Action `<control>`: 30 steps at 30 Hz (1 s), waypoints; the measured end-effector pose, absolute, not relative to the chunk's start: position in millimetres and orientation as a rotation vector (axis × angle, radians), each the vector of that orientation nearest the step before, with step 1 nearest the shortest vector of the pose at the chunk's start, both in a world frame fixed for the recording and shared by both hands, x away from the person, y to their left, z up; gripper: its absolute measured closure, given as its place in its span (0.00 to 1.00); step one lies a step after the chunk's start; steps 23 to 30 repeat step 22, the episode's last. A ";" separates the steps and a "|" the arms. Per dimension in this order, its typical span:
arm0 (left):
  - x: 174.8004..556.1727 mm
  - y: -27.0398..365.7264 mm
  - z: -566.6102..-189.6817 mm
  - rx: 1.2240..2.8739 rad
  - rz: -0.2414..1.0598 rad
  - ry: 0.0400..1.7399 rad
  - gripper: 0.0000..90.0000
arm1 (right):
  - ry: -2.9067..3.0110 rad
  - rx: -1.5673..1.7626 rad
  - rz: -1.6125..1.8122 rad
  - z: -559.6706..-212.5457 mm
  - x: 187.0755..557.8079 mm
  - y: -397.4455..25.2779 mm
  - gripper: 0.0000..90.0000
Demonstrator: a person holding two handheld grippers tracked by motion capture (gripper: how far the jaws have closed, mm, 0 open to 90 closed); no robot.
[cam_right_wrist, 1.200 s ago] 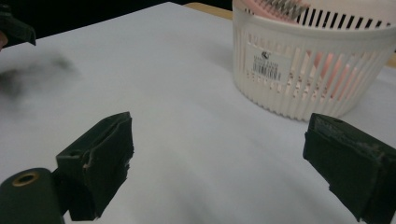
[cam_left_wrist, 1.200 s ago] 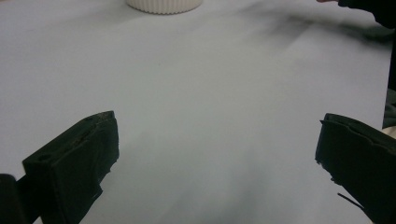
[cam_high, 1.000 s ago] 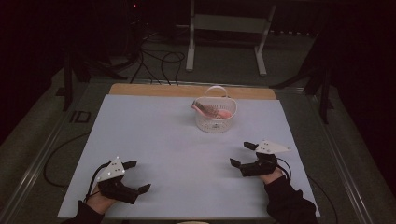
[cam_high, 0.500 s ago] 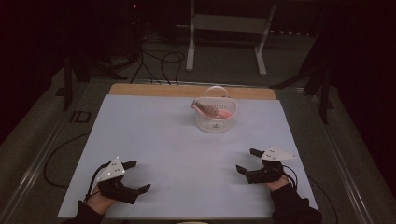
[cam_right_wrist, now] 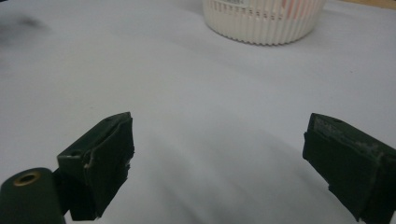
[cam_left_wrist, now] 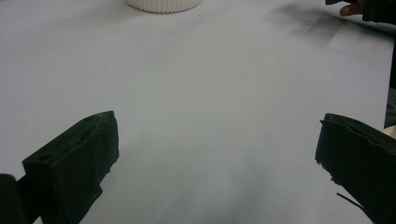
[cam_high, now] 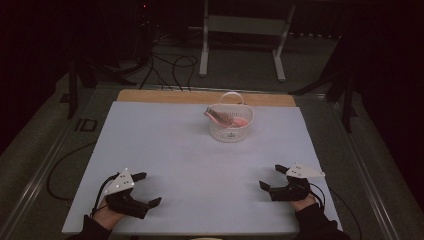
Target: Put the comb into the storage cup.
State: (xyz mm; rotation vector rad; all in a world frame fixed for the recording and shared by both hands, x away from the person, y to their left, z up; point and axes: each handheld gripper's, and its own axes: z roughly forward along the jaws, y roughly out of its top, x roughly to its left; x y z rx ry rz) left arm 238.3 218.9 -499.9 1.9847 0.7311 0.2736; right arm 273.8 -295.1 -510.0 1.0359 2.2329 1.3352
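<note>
Basket (cam_high: 230,127) sits well beyond both claws (left (cam_high: 149,189), right (cam_high: 271,177)), each wide.

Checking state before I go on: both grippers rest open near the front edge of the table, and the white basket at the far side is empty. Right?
Not quite. The basket is not empty: the high view shows pink things lying in it. The rest holds: the left gripper and right gripper sit near the front edge of the table, jaws wide apart.

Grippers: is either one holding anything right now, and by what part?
Nothing is held. The left gripper and right gripper both stand open over bare table, well short of the basket.
</note>
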 end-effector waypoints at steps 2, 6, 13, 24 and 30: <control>238.2 218.3 -500.1 1.990 0.275 0.724 0.00 | 2.231 1.038 1.338 -510.7 275.1 -294.5 0.10; 238.3 218.8 -500.1 1.992 0.279 0.727 0.00 | 2.241 1.028 1.322 -512.5 277.4 -291.4 0.10; 237.8 218.5 -500.2 1.992 0.278 0.725 0.00 | 2.247 1.027 1.325 -513.2 277.5 -290.4 0.10; 238.1 218.4 -500.3 1.992 0.277 0.727 0.00 | 2.256 1.026 1.322 -513.6 277.6 -290.0 0.10; 238.1 218.4 -500.3 1.992 0.277 0.727 0.00 | 2.256 1.026 1.322 -513.6 277.6 -290.0 0.10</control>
